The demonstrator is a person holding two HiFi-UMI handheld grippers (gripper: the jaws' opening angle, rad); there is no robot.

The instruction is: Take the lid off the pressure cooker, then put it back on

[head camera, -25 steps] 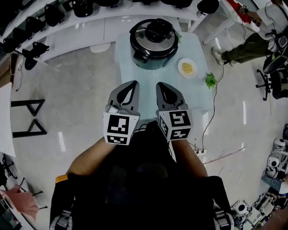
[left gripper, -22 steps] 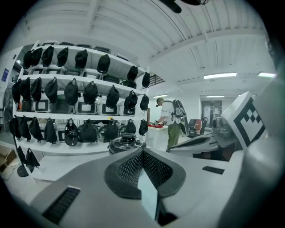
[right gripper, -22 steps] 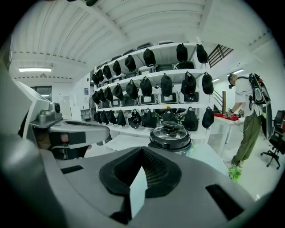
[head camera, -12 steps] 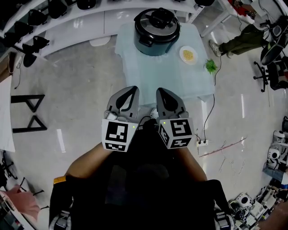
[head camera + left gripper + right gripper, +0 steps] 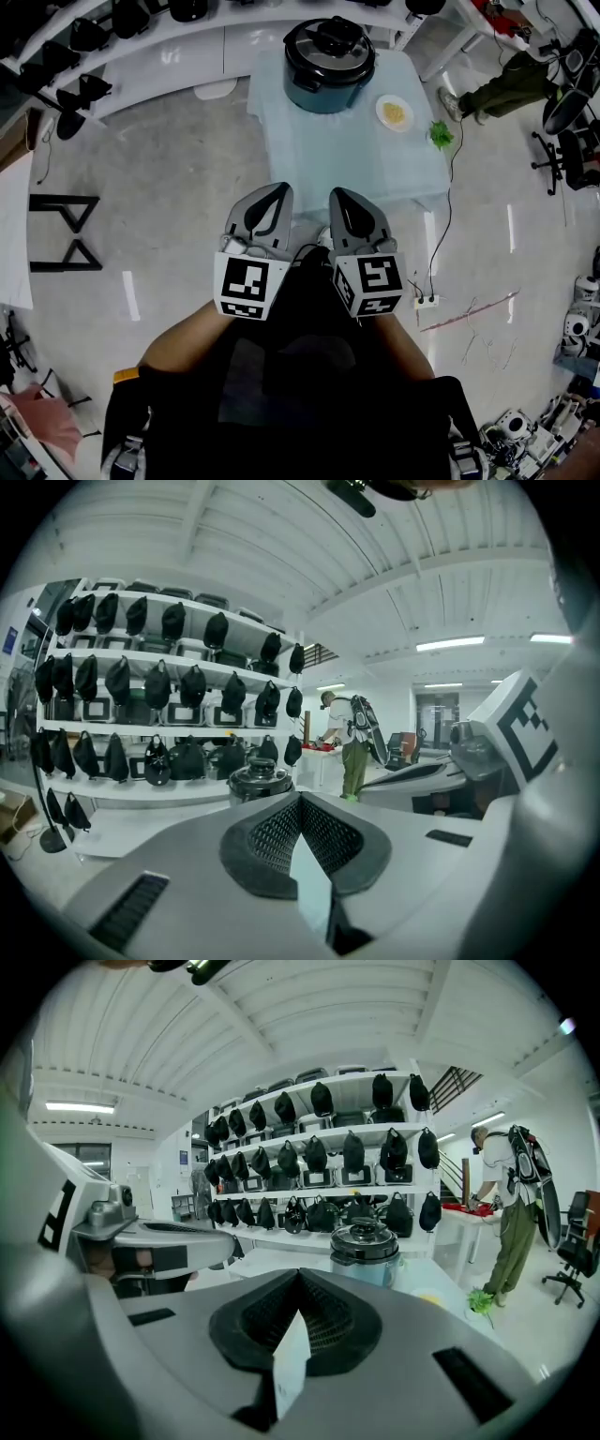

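Two claws: the left claw [image 5: 273, 197] and right claw [image 5: 344, 201] are held side by side close to the person's body. Each has its ribbed dark pads pressed tip to tip, with nothing between them.
Cooker position: the pressure cooker [image 5: 330, 66] stands at the far end of the surface [image 5: 347, 155], well apart from both claws. Its lid [image 5: 309, 42] is seated on it.
Materials and shapes: round dark body; the lid has a brushed-metal ring and a black moulded handle [image 5: 335, 28] rising at its middle. A pale blue cloth covers the surface.
Neighbours: a small plate [image 5: 395, 101] of yellow food sits just beside the cooker, and a green sprig [image 5: 438, 137] lies near the surface edge.
Handling, judged: the lid is probably rigid and fairly heavy, and its smooth metal would be slippery under the pads. It likely needs a twist to unlock before it lifts.
Where to hold, judged: the black central handle is the one raised part a claw could close on. The other claw could steady the body.
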